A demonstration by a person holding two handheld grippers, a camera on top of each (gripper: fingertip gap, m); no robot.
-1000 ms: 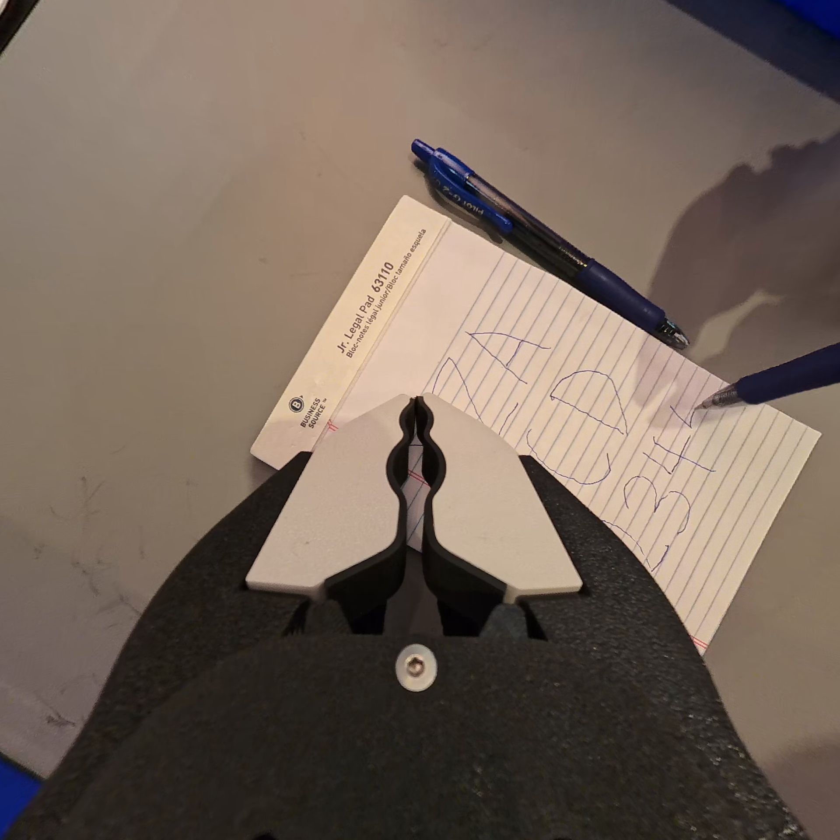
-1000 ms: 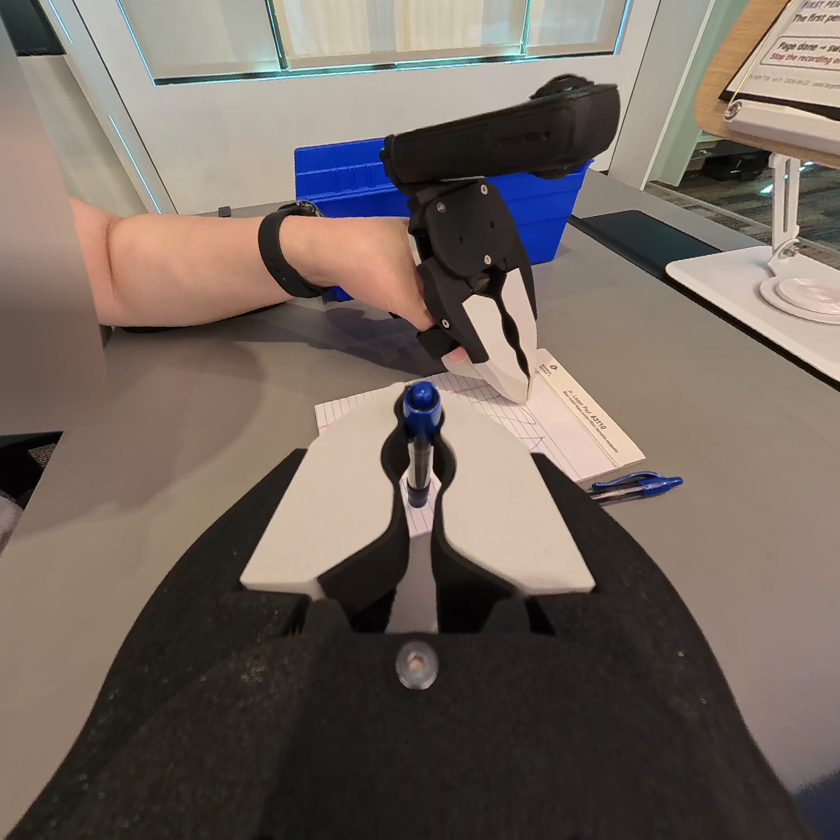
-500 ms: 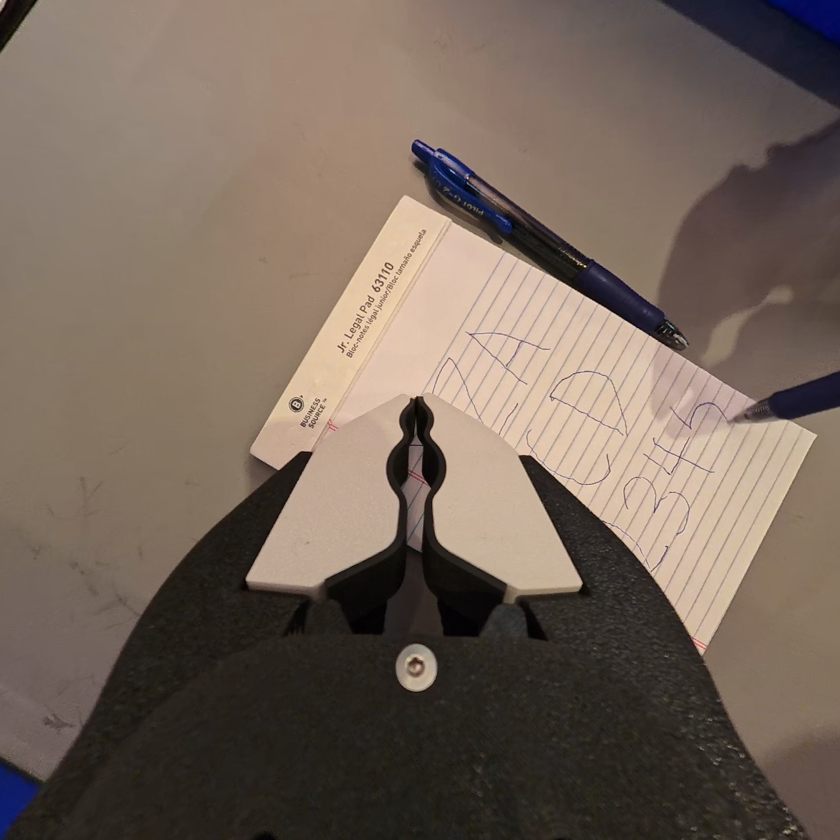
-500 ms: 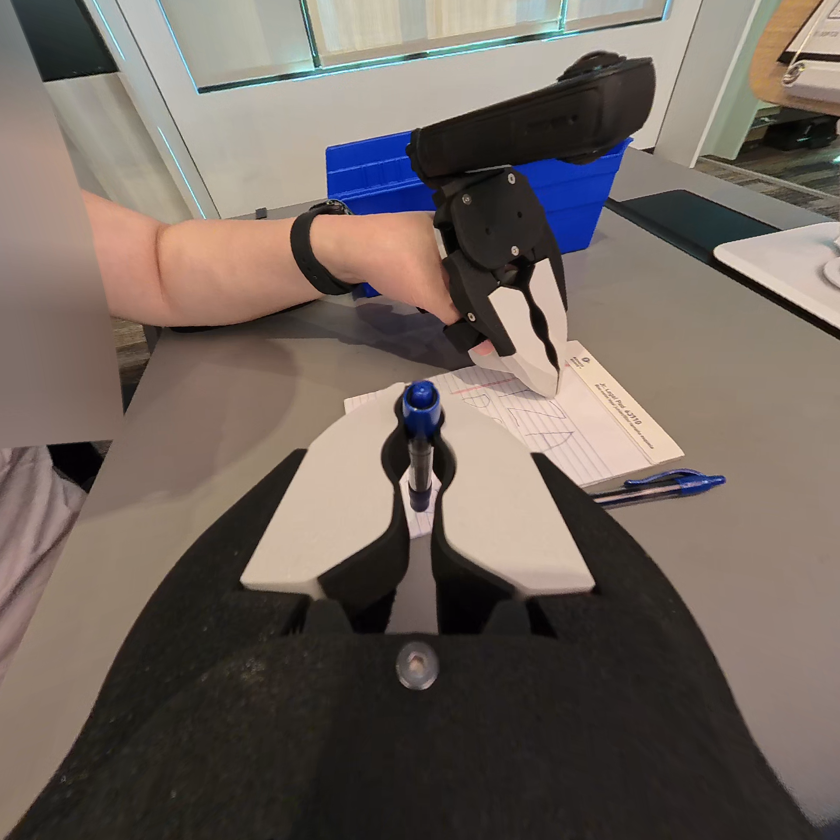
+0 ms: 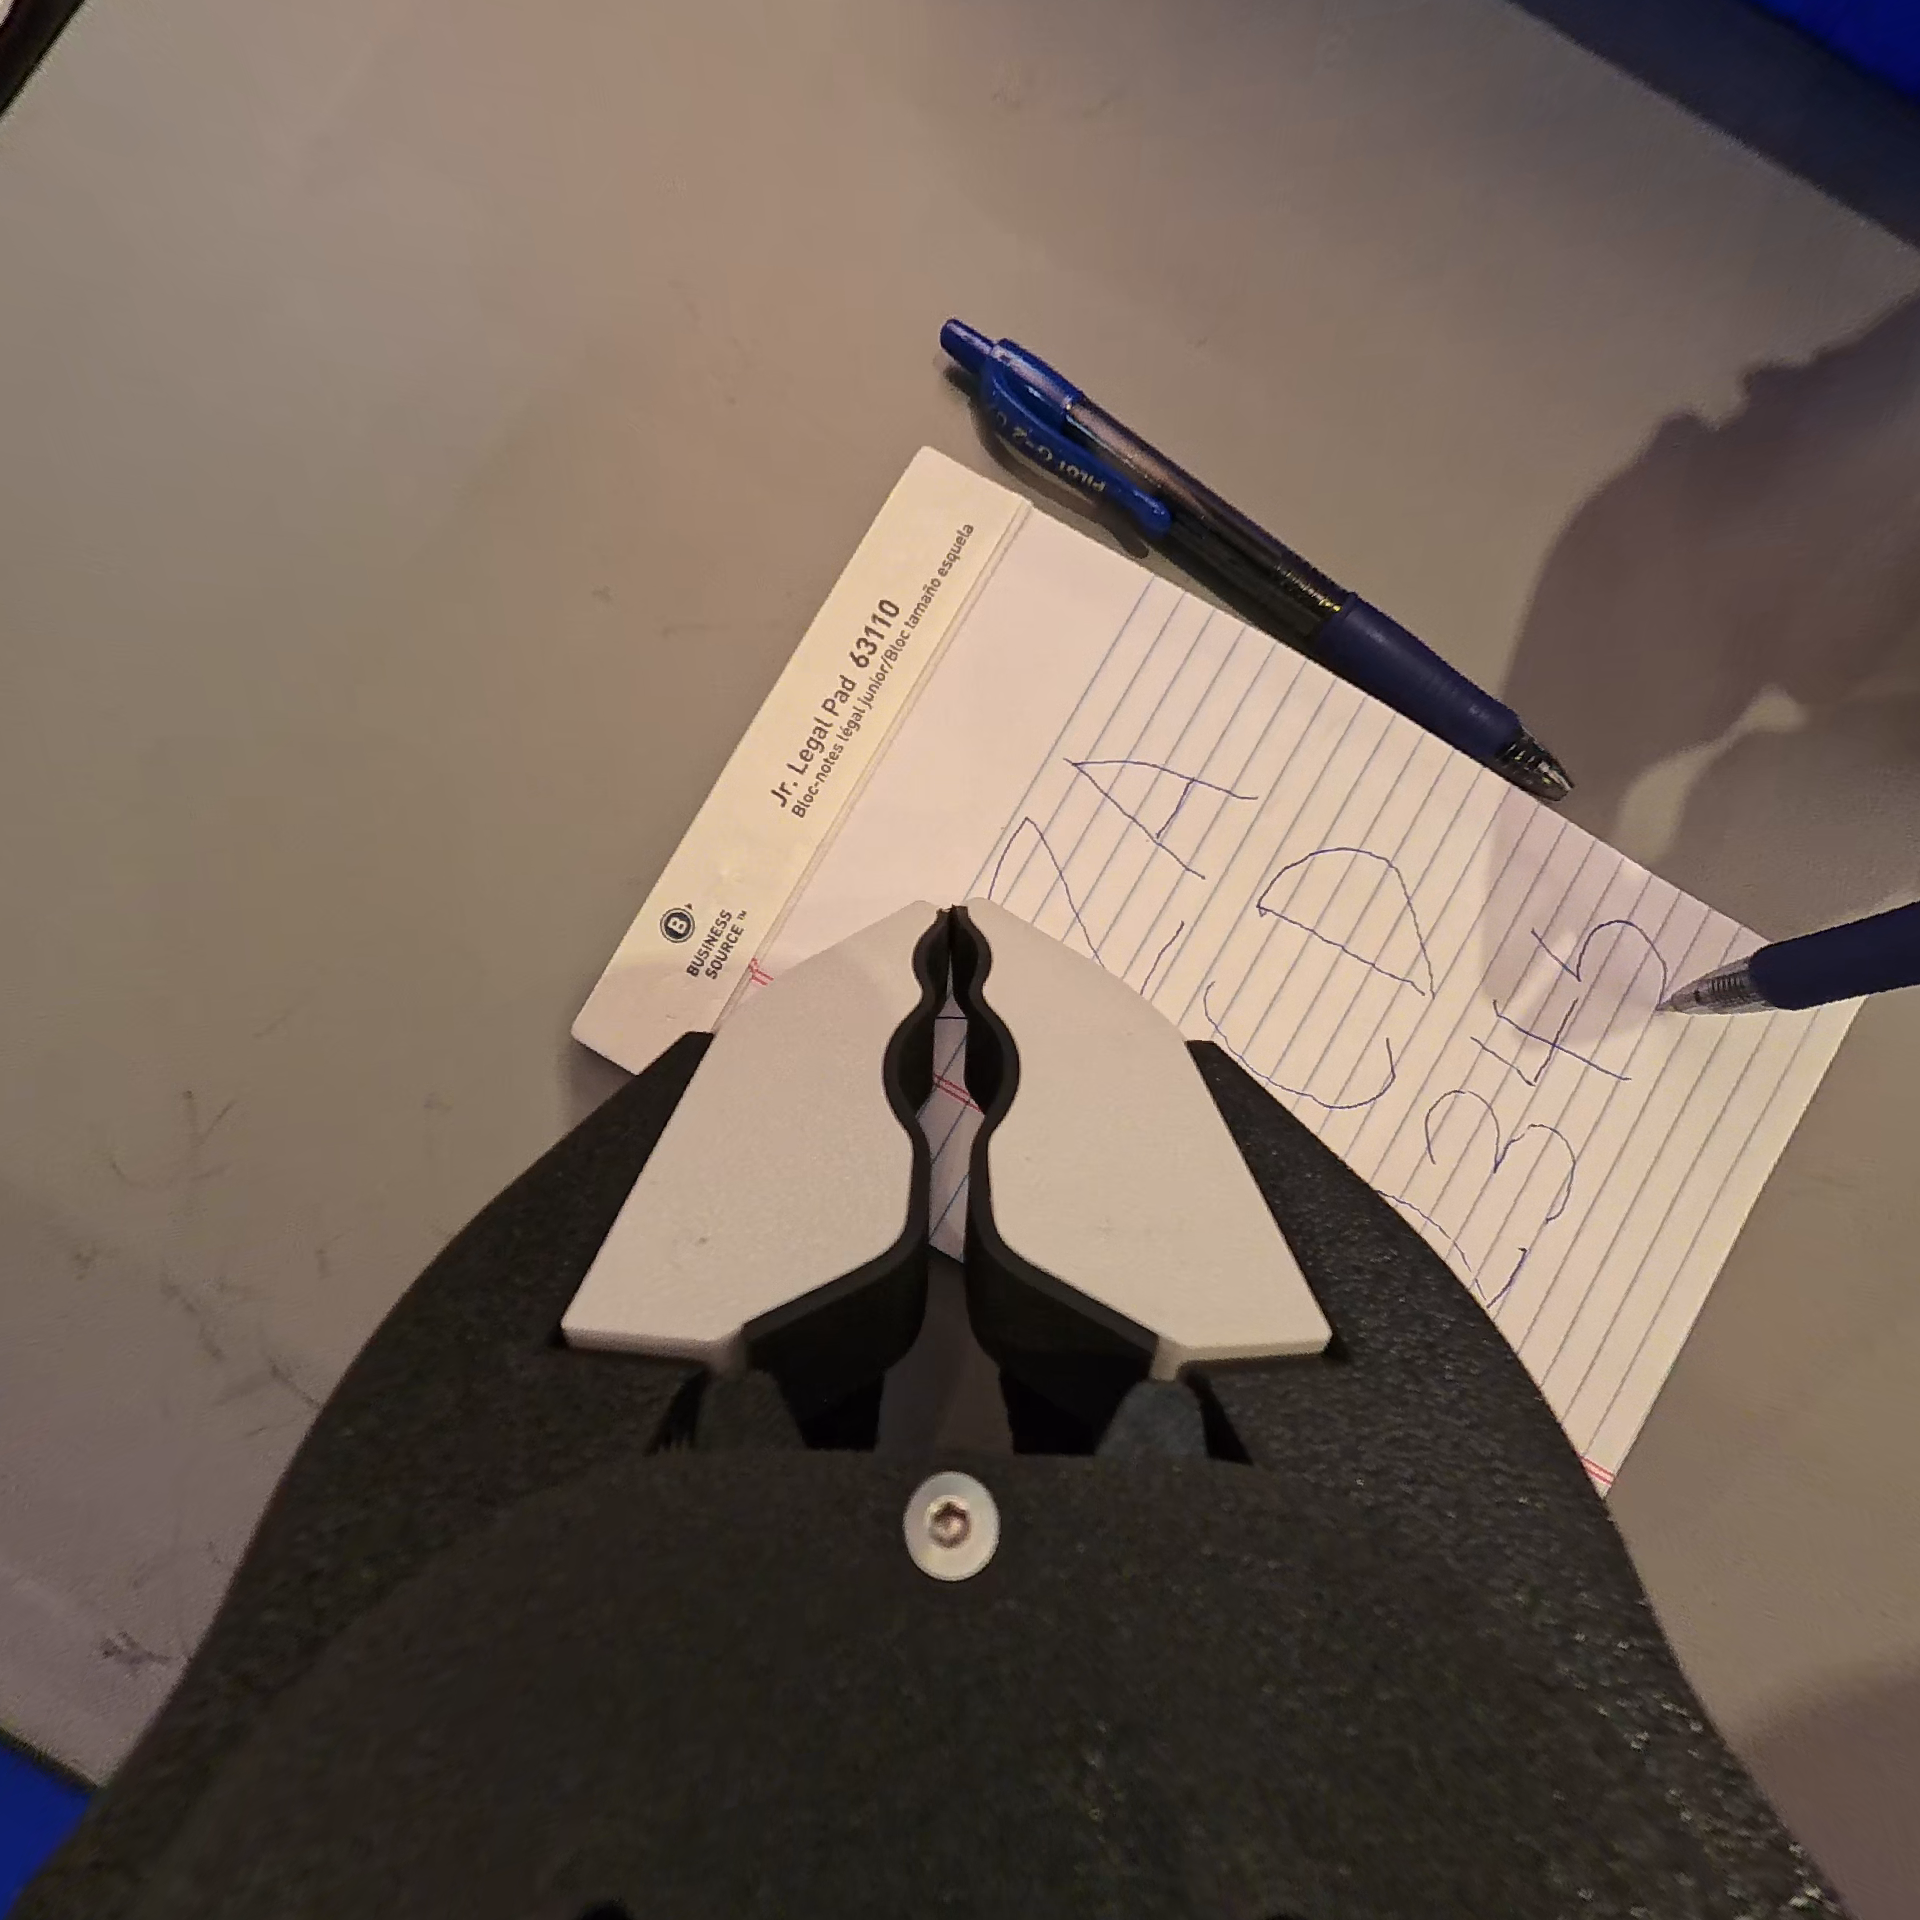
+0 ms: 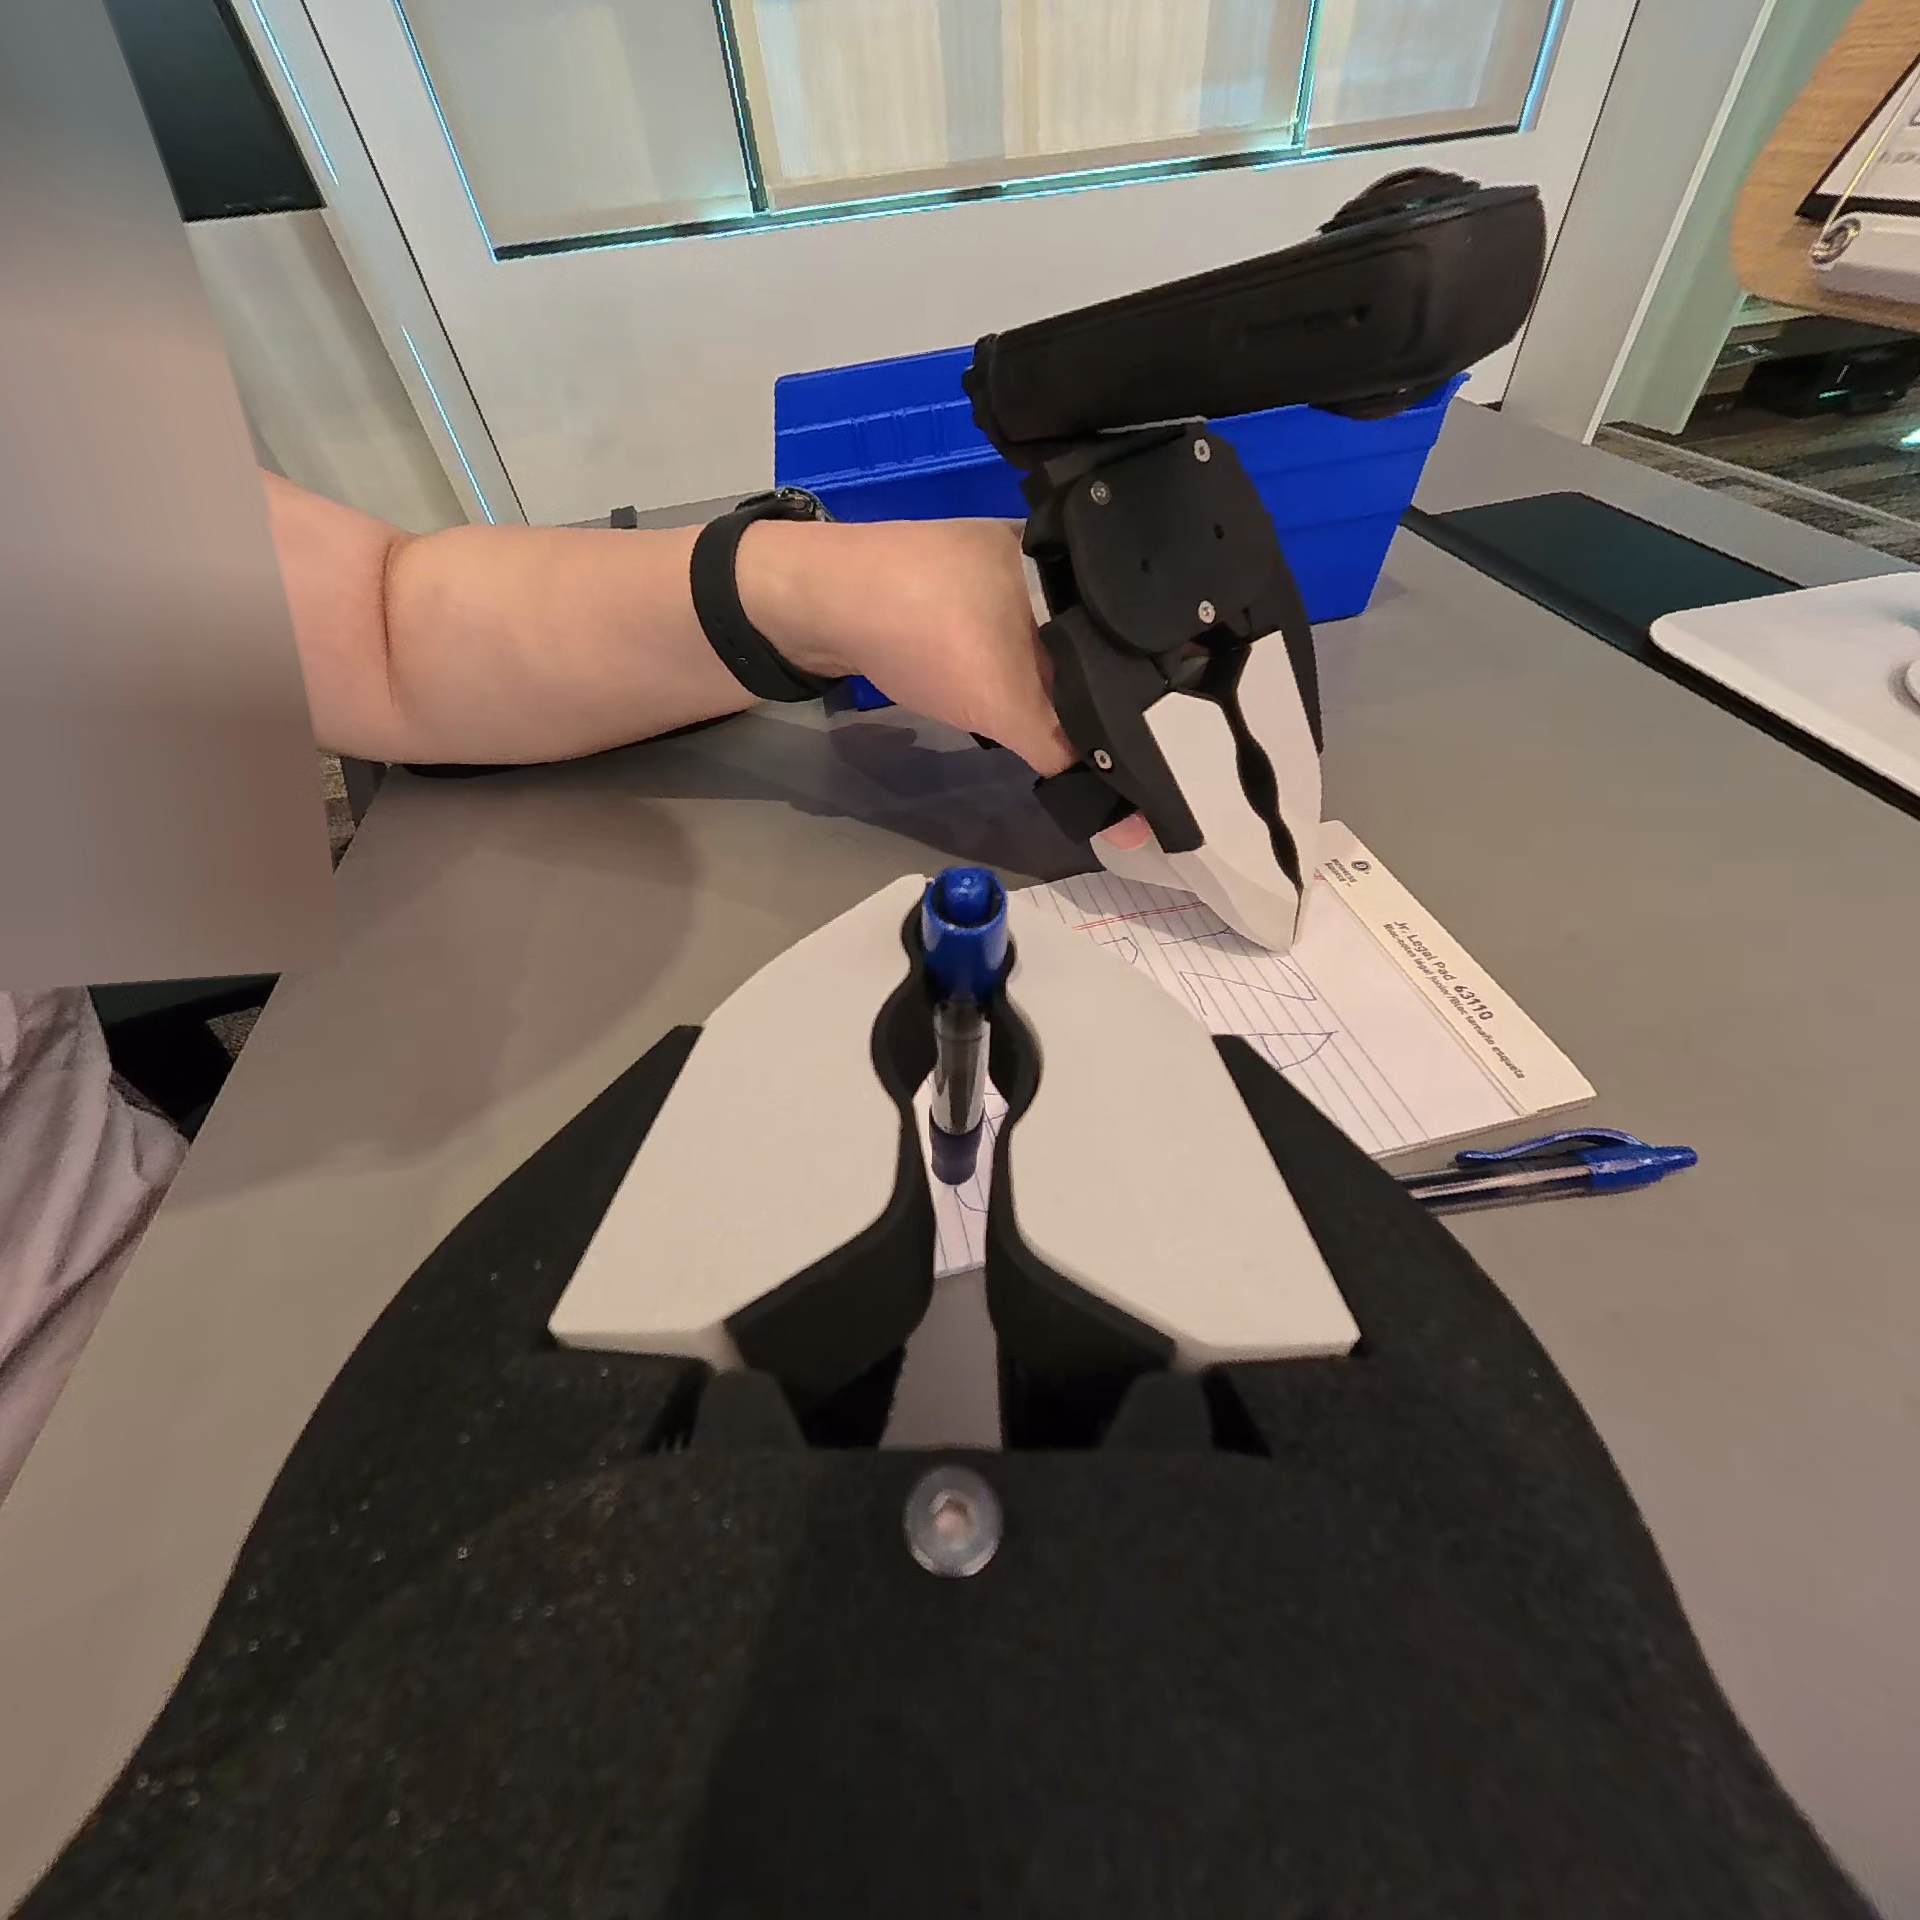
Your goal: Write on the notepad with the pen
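My right gripper (image 6: 961, 940) clamped the blue pen (image 6: 958, 1049), tip on the blue-scrawled lined notepad (image 5: 1299, 748); left gripper (image 5: 951, 914) fingers together, pressing it.

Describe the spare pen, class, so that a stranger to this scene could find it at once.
Start at the grey table and find the lined notepad at its middle. The spare pen lies flat on the table along the pad's far edge. Unlike the other blue pen, gripped upright in the right claw, nothing holds it.
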